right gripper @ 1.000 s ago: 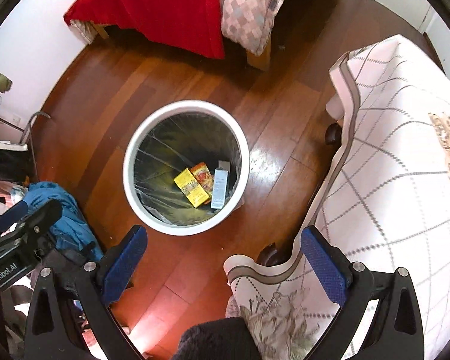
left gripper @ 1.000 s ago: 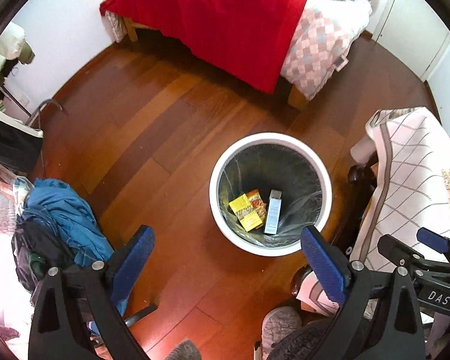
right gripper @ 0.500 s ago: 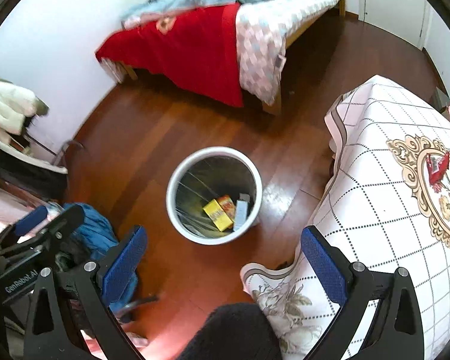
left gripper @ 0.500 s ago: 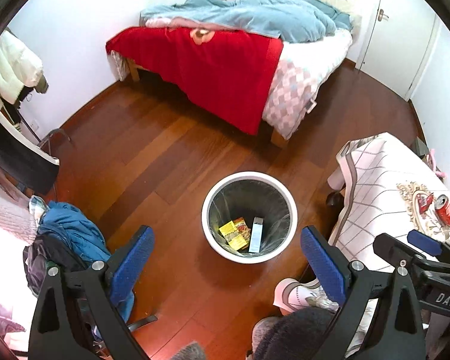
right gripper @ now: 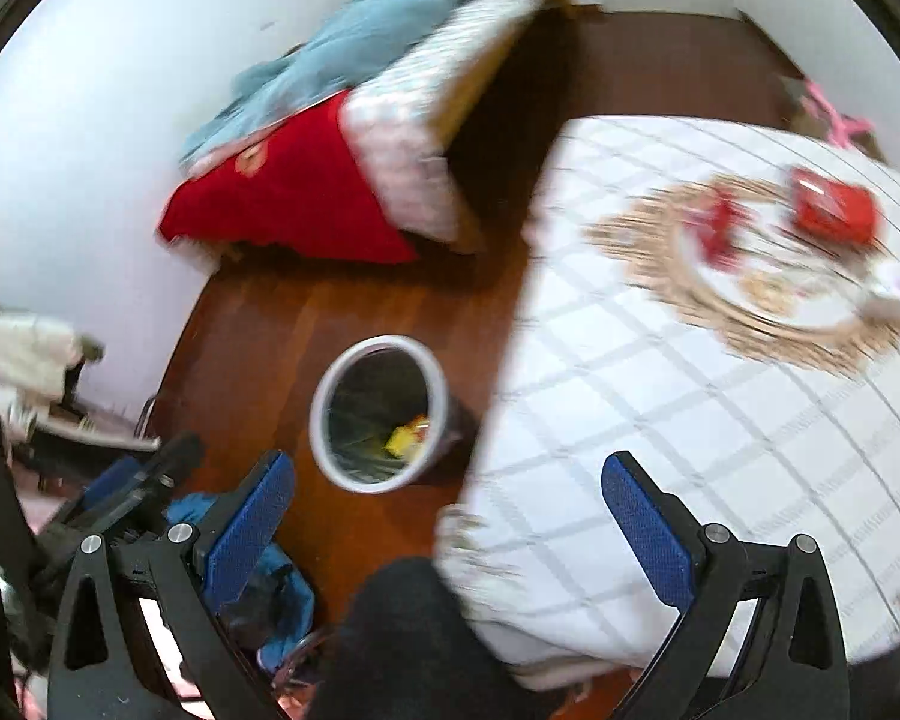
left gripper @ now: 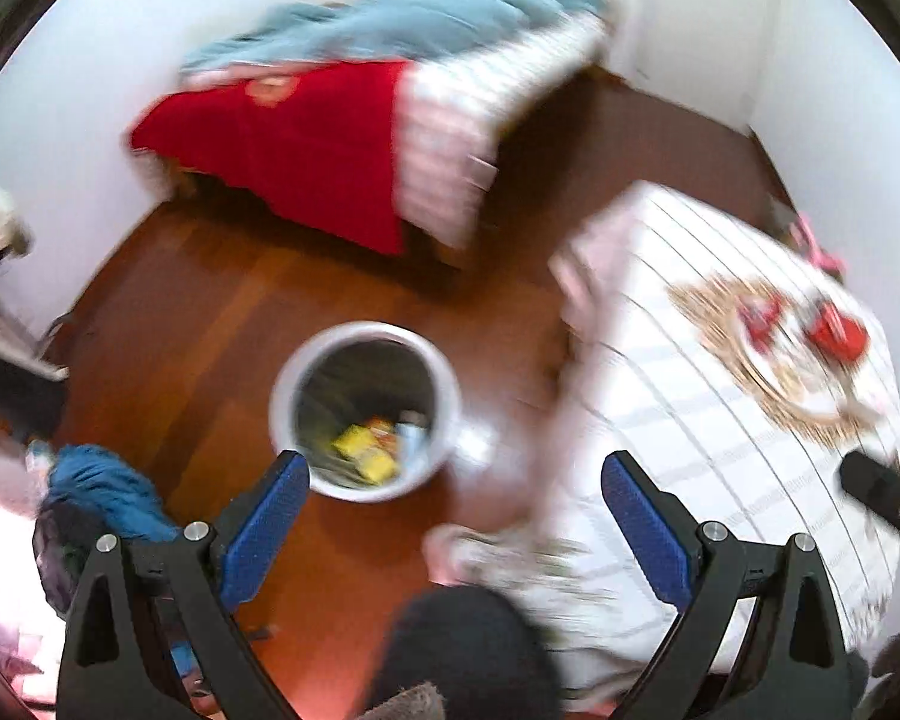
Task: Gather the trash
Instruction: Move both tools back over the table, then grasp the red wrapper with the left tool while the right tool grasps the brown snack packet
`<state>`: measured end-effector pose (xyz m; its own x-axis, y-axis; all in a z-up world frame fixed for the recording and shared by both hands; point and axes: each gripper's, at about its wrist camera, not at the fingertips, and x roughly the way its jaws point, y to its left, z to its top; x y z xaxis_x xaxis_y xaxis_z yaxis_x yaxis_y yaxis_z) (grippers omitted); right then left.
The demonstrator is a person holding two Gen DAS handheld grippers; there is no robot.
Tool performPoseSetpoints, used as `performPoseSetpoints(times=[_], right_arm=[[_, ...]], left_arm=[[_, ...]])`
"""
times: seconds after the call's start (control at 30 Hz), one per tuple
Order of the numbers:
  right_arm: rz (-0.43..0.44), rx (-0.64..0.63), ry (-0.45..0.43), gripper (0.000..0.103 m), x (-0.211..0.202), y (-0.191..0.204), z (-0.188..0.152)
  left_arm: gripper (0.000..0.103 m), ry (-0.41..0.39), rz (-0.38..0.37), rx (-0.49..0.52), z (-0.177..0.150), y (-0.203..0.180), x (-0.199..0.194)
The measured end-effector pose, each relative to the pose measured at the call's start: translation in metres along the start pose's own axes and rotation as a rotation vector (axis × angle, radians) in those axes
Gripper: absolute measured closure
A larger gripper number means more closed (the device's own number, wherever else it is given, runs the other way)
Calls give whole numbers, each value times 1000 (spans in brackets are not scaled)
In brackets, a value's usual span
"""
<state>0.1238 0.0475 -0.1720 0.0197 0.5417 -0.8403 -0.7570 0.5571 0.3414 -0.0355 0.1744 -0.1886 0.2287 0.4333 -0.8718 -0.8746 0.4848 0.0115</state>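
A white round bin (left gripper: 363,411) (right gripper: 381,414) stands on the wooden floor and holds a yellow packet (left gripper: 366,459) (right gripper: 402,438) and other small boxes. Both views are blurred. My left gripper (left gripper: 456,507) is open and empty, high above the floor between the bin and the table. My right gripper (right gripper: 450,504) is open and empty over the table's near corner. On the chequered tablecloth (right gripper: 660,408) lie two red things, a can or packet (right gripper: 834,213) (left gripper: 837,333) and a smaller red piece (right gripper: 717,228) (left gripper: 759,315). A pale wrapper (right gripper: 897,294) lies at the right edge.
A bed with a red blanket (left gripper: 294,150) and blue quilt stands against the far wall. A blue heap of clothes (left gripper: 99,501) lies on the floor at the left. A person's dark knee (right gripper: 414,642) shows at the bottom. Pink slippers (right gripper: 840,120) sit beyond the table.
Both grippers have risen away from the bin and swung right toward the table. The bin looks smaller and the table's red things have come into view. Both stay open.
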Motion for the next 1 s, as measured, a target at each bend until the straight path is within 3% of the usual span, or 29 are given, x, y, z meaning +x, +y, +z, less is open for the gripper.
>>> performPoseSetpoints(times=[0.13,0.27,0.43,0.53,0.7,0.83,0.9,0.97,1.0], right_arm=[[-53,133,-4,0,-22,-88,-3],[-181,281,-34,0,-47,-188,-15],[-269,443,-39,0,-56,-290,-7],[-273,537,-17,1,-40,-341,6],[-269,599,35,12,-5,-375,23],[-322,578,77,18,18,-374,32],[-353,540,63,29,22,-367,38],[-376,504,63,49,24,-359,43],[-379,487,65,50,28,-357,47]], left_arm=[[3,57,-50,158,-13,-95,36],[3,102,-91,274,-25,-175,62],[3,149,-110,317,-17,-229,98],[3,171,-129,286,11,-237,117],[4,169,-154,269,55,-256,140],[4,200,-186,256,83,-268,158],[4,194,-188,273,88,-274,160],[4,196,-193,301,90,-282,165],[4,201,-198,313,91,-285,168]])
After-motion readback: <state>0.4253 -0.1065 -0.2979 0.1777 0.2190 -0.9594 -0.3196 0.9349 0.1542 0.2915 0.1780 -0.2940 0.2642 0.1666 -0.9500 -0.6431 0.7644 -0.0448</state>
